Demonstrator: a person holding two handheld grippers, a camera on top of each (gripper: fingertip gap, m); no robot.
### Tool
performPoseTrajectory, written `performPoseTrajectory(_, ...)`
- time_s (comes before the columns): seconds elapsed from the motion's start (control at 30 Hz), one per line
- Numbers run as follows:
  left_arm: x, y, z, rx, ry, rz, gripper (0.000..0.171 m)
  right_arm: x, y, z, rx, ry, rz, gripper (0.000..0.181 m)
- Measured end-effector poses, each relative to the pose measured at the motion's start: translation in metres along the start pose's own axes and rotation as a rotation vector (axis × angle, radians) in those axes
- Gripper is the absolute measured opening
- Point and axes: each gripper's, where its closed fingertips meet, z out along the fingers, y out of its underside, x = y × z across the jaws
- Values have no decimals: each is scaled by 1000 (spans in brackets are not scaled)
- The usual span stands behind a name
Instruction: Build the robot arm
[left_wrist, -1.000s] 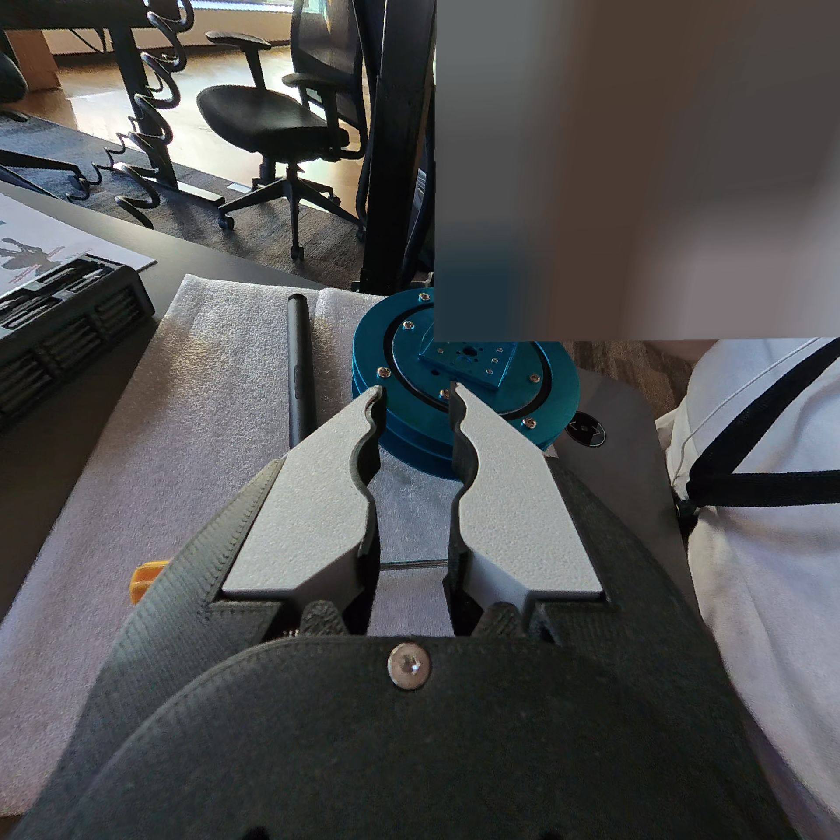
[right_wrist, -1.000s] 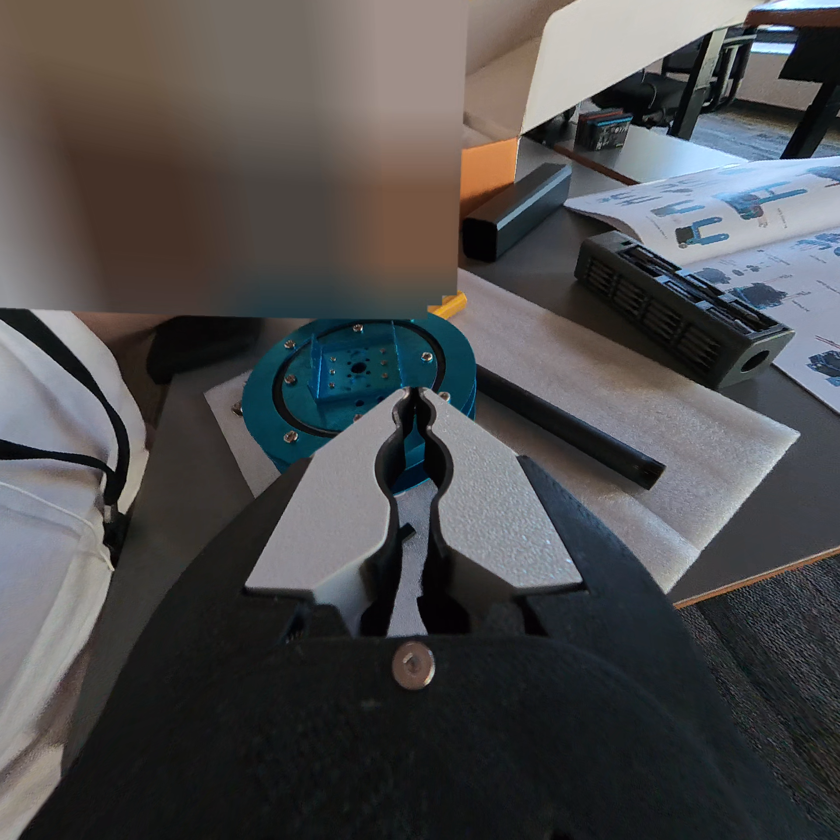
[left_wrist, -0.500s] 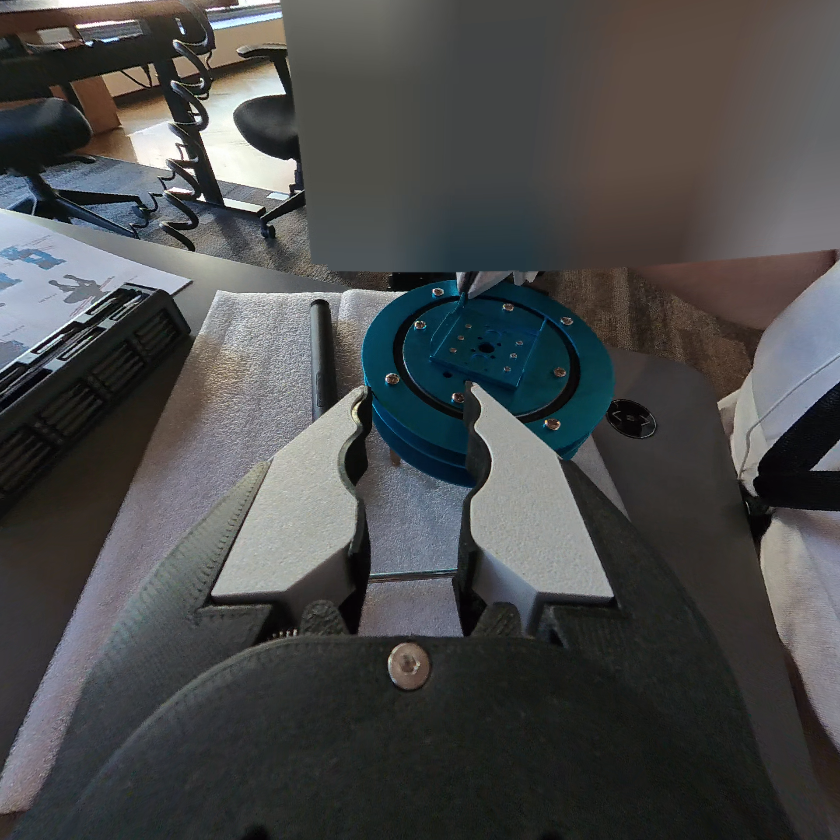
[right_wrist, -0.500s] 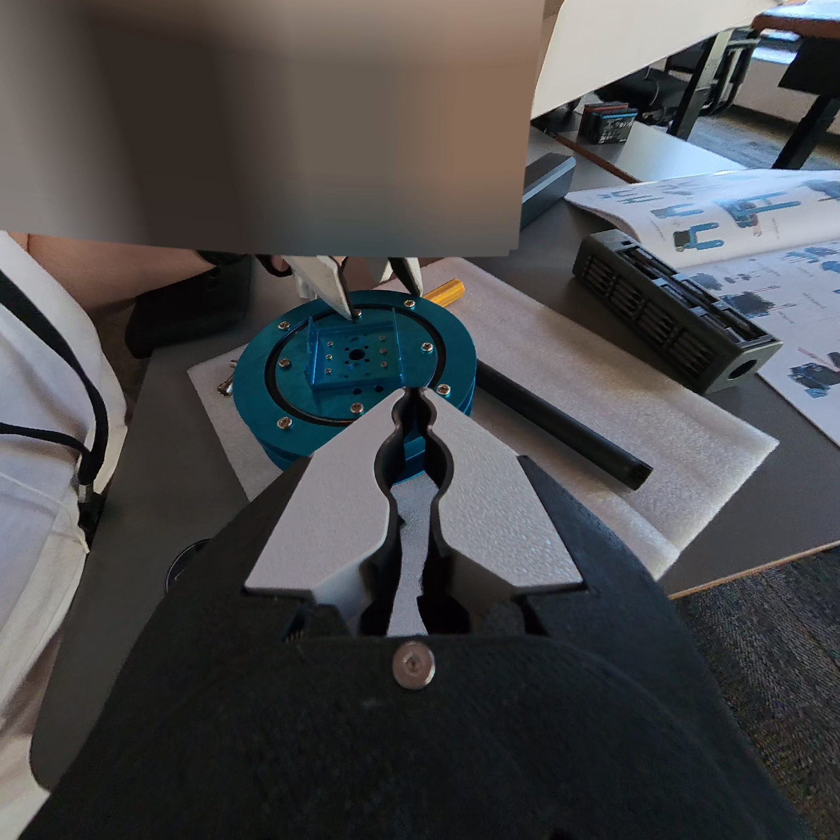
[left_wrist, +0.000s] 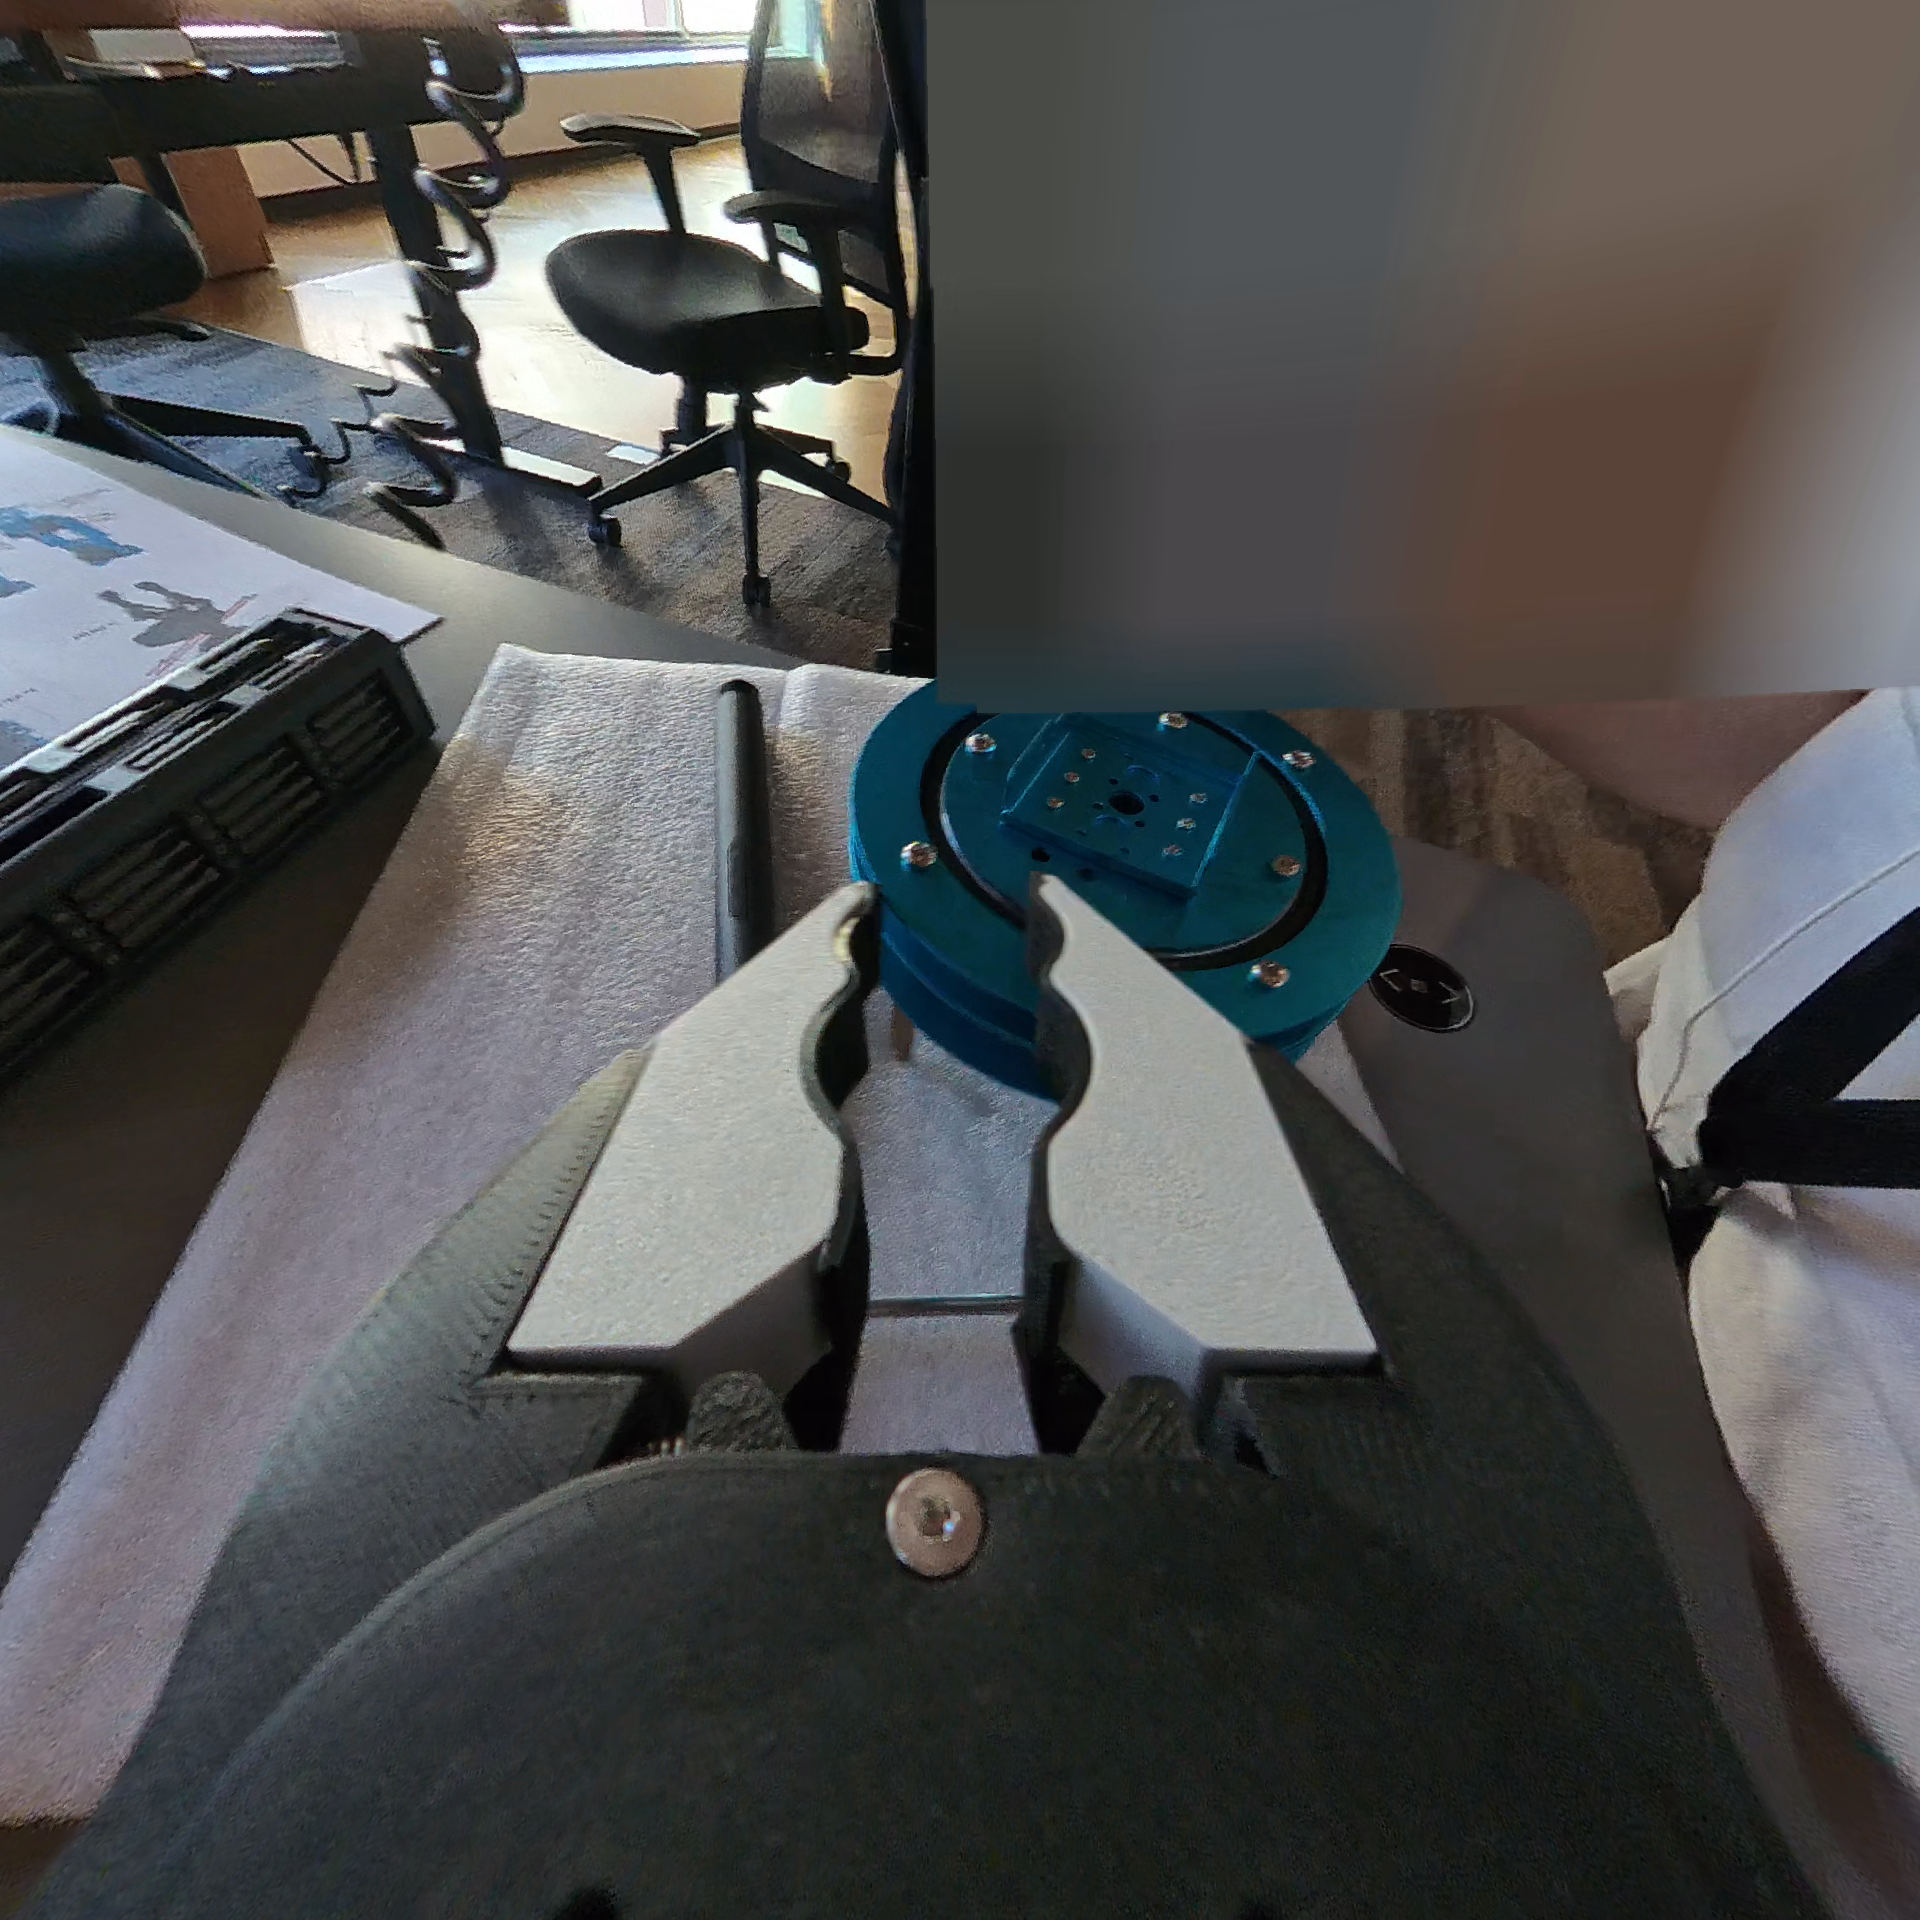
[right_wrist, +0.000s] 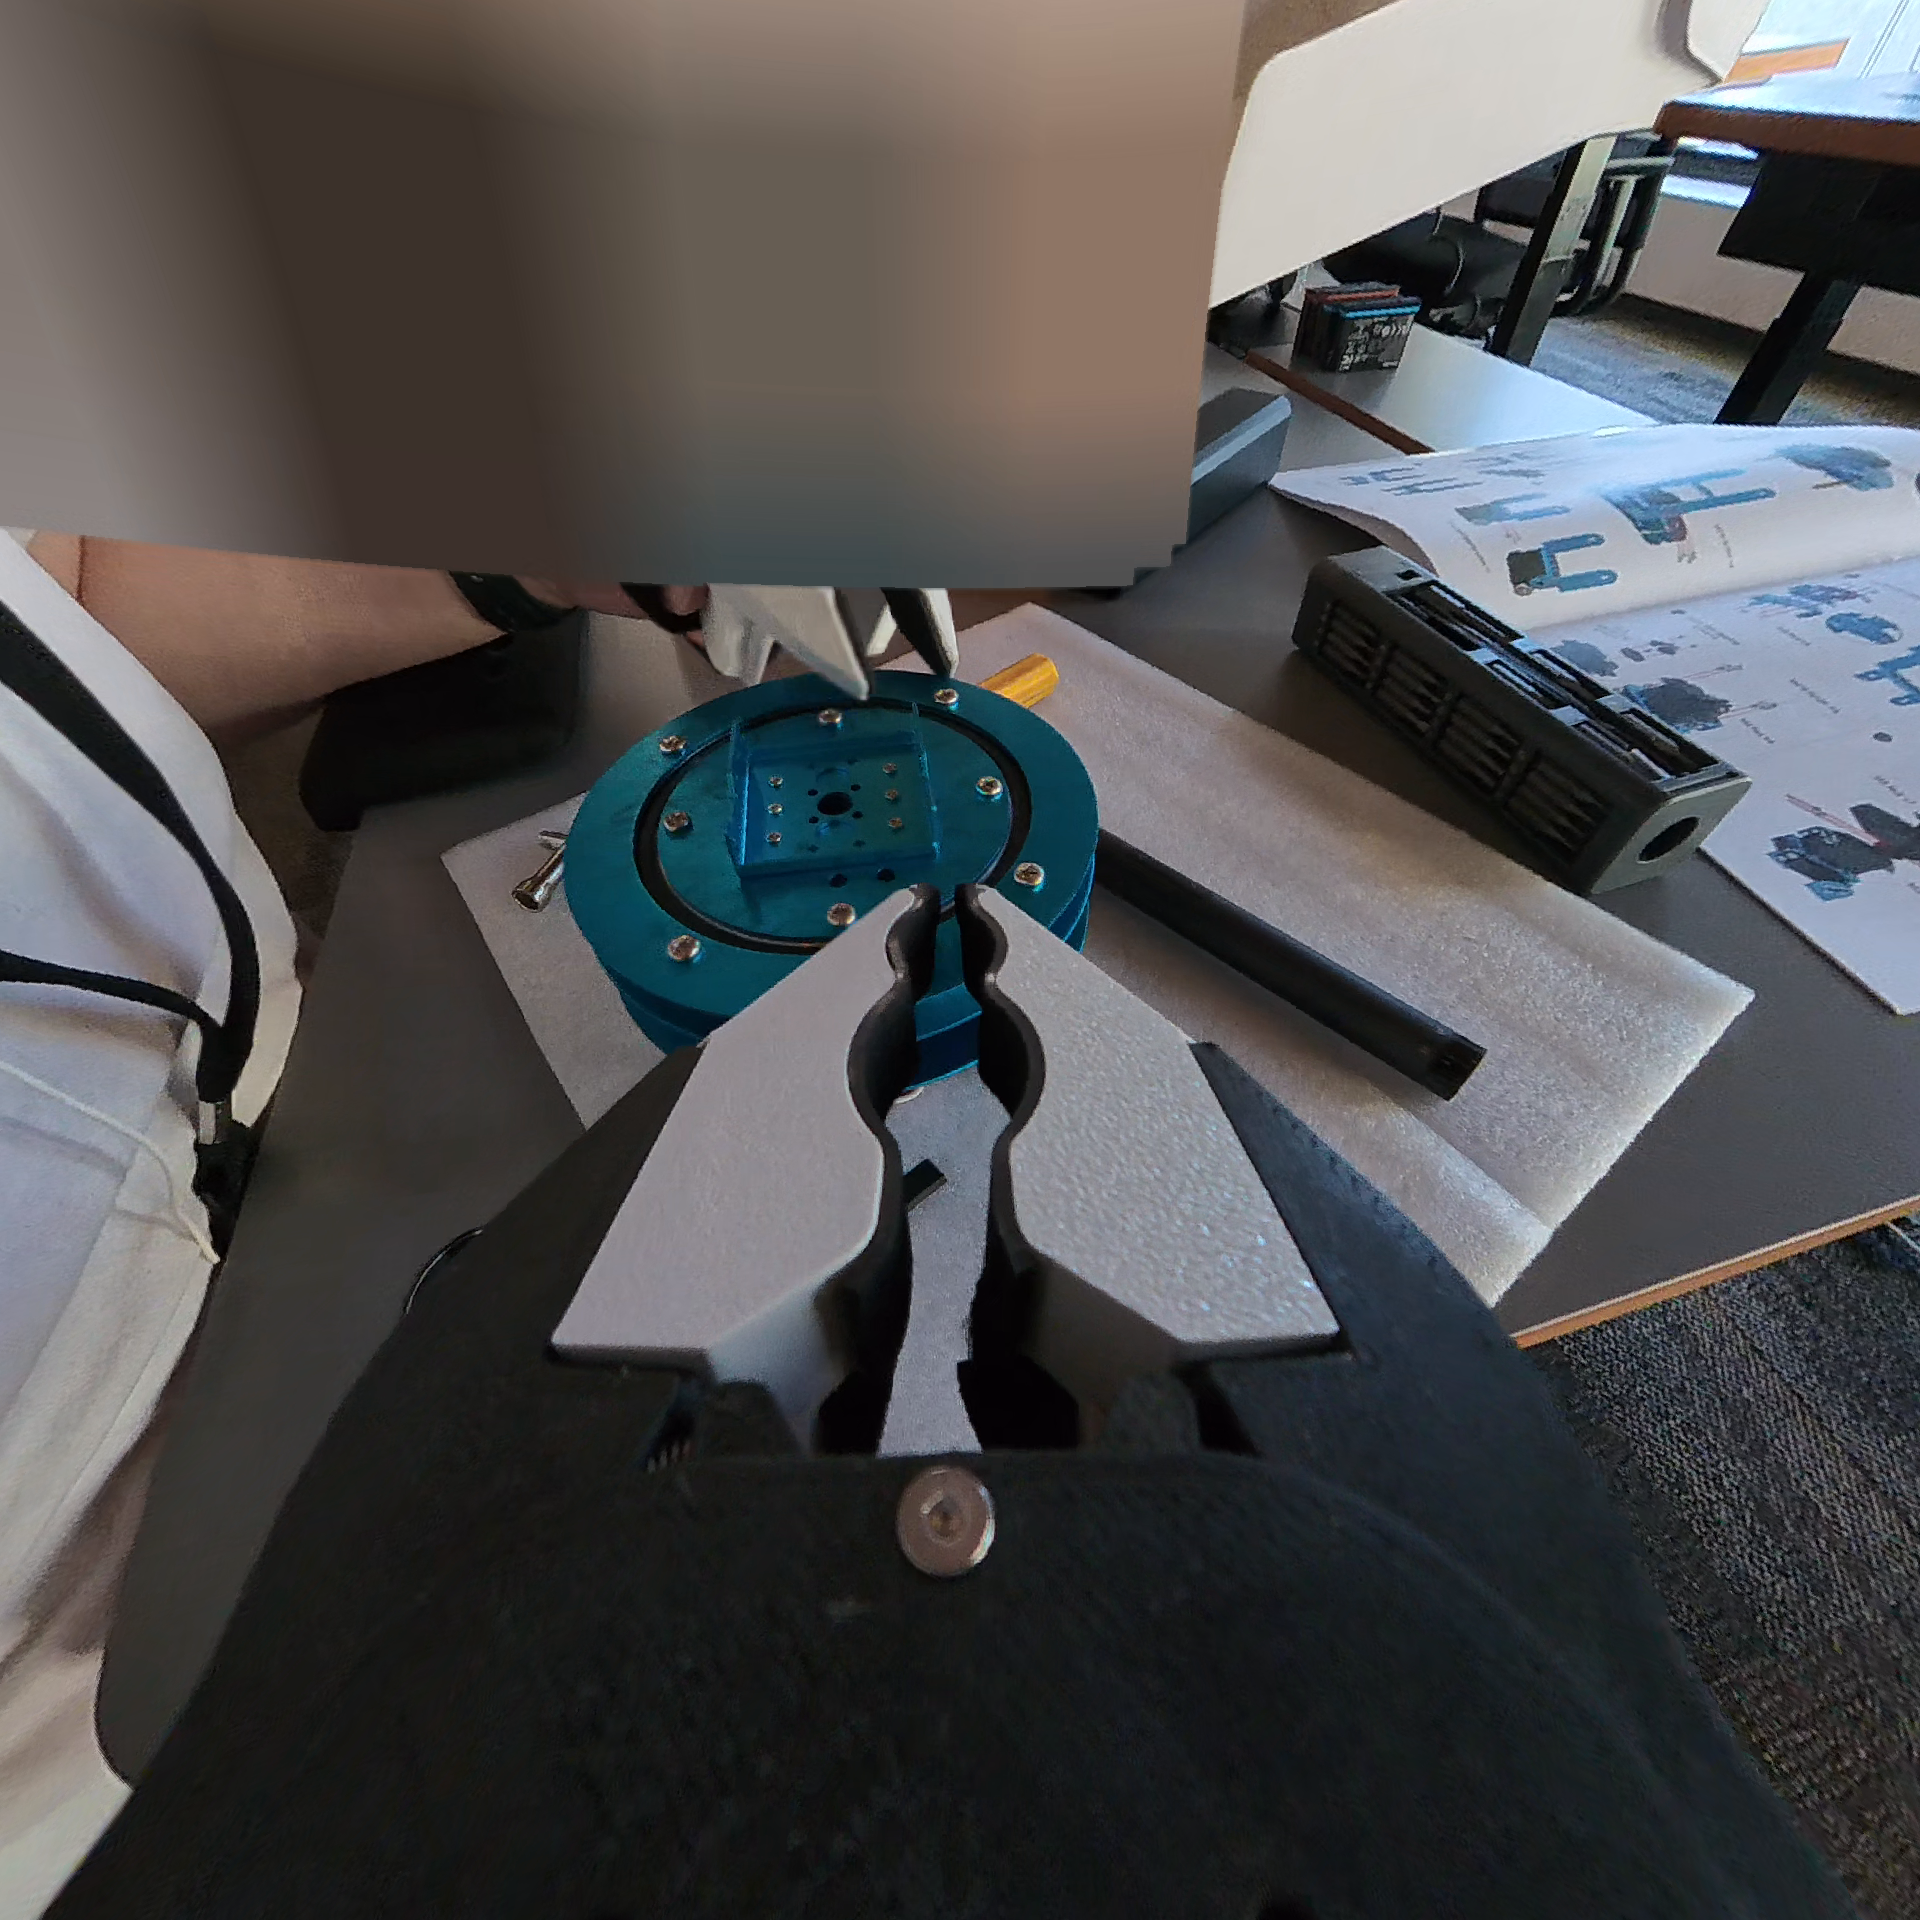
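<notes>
A blue round disc (left_wrist: 1340, 914) with a square holed plate screwed on top lies on a white foam mat (left_wrist: 540, 935). My left gripper (left_wrist: 951, 899) is open and empty, its tips just before the disc's near left rim. In the right wrist view the left gripper's pale fingers (right_wrist: 831, 644) hover at the far rim of the disc (right_wrist: 623, 883). My right gripper (right_wrist: 943, 899) is shut with nothing in it, its tips at the disc's near rim.
A black rod (right_wrist: 1278, 977) lies on the mat (right_wrist: 1351, 883) beside the disc. A small silver socket key (right_wrist: 540, 883), a yellow cylinder (right_wrist: 1018, 675), a black bit case (right_wrist: 1507, 748) and an open manual (right_wrist: 1714, 582) are around. A person in white sits close by. The table edge (right_wrist: 1714, 1262) is near. The left gripper's tips are roughly 8 centimeters from the right gripper's. The blue round disc (left_wrist: 1340, 914) lies around 6 centimeters away from my left fingertips. Look for it in the right wrist view (right_wrist: 611, 810) too.
The left gripper opened wider, then narrowed again while shifting near the disc. The right gripper drew back a little and stayed shut; the left gripper's fingers came into its view.
</notes>
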Motion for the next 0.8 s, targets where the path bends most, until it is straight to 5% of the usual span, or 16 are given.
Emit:
performPoseTrajectory(0.17,0,-10,-8,72,17,-25,30,-4,1,-2,15,18,-17,10)
performPoseTrajectory(0.37,16,-30,-9,160,66,64,49,-17,-10,-1,101,11,-9,43)
performPoseTrajectory(0.5,28,-34,6,102,104,144,58,-25,-5,1,88,-11,1,61)
performPoseTrajectory(0.8,44,-19,35,-88,164,209,66,-37,3,-8,98,34,-20,67)
